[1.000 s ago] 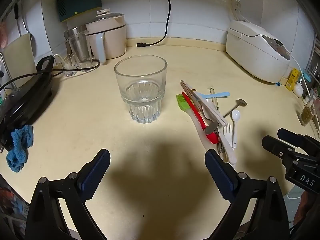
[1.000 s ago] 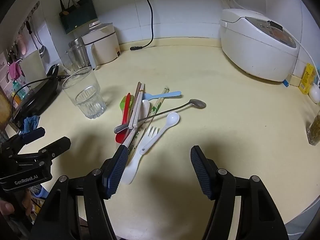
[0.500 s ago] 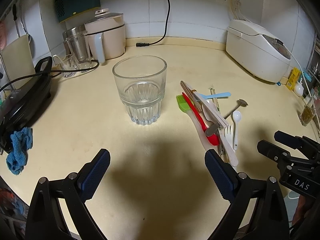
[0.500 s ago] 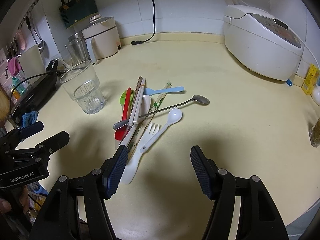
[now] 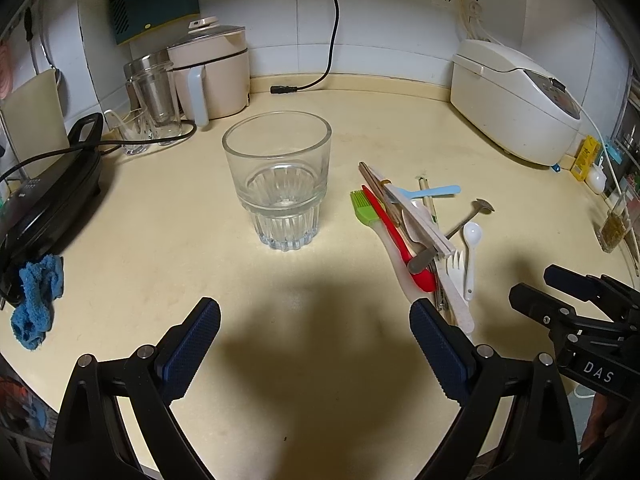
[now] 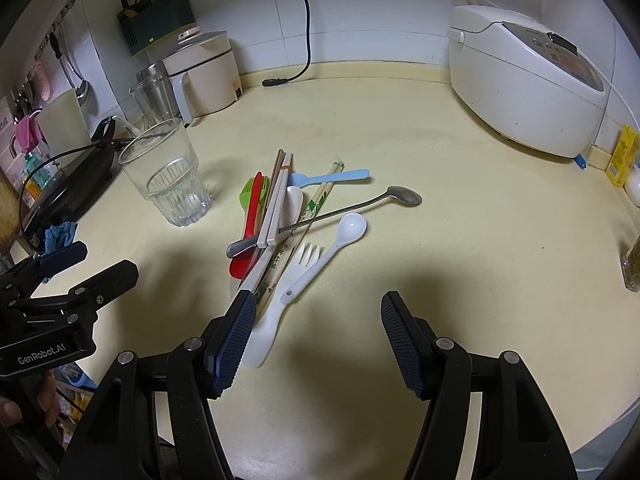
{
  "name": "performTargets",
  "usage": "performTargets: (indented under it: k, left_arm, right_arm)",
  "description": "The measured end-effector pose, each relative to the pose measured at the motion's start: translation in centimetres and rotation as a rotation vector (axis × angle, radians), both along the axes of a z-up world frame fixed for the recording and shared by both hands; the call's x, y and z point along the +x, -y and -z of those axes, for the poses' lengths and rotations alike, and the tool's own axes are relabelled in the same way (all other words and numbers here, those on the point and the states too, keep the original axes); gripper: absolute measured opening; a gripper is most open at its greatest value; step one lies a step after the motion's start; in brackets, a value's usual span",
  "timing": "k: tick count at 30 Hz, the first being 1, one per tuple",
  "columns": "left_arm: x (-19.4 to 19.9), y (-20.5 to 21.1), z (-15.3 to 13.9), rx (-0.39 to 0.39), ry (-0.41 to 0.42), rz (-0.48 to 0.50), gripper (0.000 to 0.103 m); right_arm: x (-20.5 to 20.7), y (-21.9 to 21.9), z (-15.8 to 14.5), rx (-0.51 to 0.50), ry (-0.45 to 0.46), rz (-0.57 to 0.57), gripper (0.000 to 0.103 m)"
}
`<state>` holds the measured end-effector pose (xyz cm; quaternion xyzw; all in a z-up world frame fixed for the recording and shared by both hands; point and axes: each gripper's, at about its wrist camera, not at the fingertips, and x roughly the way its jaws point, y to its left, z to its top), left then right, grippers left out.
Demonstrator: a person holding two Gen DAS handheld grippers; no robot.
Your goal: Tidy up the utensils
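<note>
An empty clear glass tumbler (image 5: 278, 184) stands upright on the cream counter (image 5: 160, 248). To its right lies a pile of utensils: a green brush (image 5: 362, 208), a red spoon (image 5: 400, 240), pale chopsticks (image 6: 276, 204), a blue spoon (image 6: 332, 177), a long metal spoon (image 6: 404, 195), a white spoon (image 6: 350, 226) and a white fork (image 6: 306, 256). My left gripper (image 5: 314, 320) is open and empty, short of the tumbler. My right gripper (image 6: 320, 308) is open and empty at the pile's near end, its left fingertip over the white handles.
A white rice cooker (image 5: 516, 100) sits at the back right, and a beige electric pot (image 5: 212, 72) and glass jars at the back left. A black appliance (image 5: 48, 188) and blue cloth (image 5: 36, 300) lie left. A loose plug (image 5: 284, 89) rests near the wall.
</note>
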<state>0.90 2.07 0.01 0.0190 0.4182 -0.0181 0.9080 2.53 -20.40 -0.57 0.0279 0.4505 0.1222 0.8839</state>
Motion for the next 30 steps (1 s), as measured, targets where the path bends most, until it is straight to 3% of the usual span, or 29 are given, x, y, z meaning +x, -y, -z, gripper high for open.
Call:
performTargets:
  k: [30]
  left_arm:
    - [-0.21, 0.74, -0.02, 0.003, 0.003, 0.004, 0.097]
  right_arm:
    - [-0.2, 0.32, 0.25, 0.008, -0.013, 0.006, 0.066]
